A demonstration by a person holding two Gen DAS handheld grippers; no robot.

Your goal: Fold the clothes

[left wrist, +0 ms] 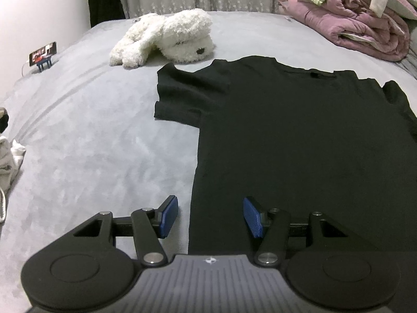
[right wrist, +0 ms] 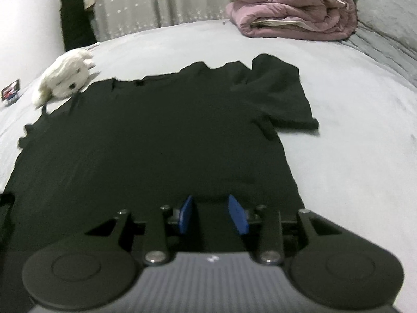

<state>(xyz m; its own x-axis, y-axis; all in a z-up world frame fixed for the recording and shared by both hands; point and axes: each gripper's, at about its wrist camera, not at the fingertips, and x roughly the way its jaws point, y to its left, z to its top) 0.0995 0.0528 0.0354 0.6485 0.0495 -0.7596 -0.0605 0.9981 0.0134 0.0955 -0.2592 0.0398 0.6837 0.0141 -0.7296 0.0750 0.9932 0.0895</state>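
A black T-shirt (left wrist: 299, 135) lies spread flat on the grey bed, collar away from me, both short sleeves out to the sides. My left gripper (left wrist: 211, 215) is open over the shirt's lower left edge, its left blue pad above the bare sheet and its right pad above the cloth. In the right wrist view the same T-shirt (right wrist: 161, 140) fills the middle. My right gripper (right wrist: 212, 215) hangs open over the hem near the lower right corner, with nothing between its blue pads.
A white plush dog (left wrist: 166, 39) lies beyond the left sleeve. A phone on a small stand (left wrist: 43, 57) sits at the bed's left edge. A pink folded quilt (left wrist: 349, 23) with other bedding is piled at the back right. White clothing (left wrist: 9, 161) lies at far left.
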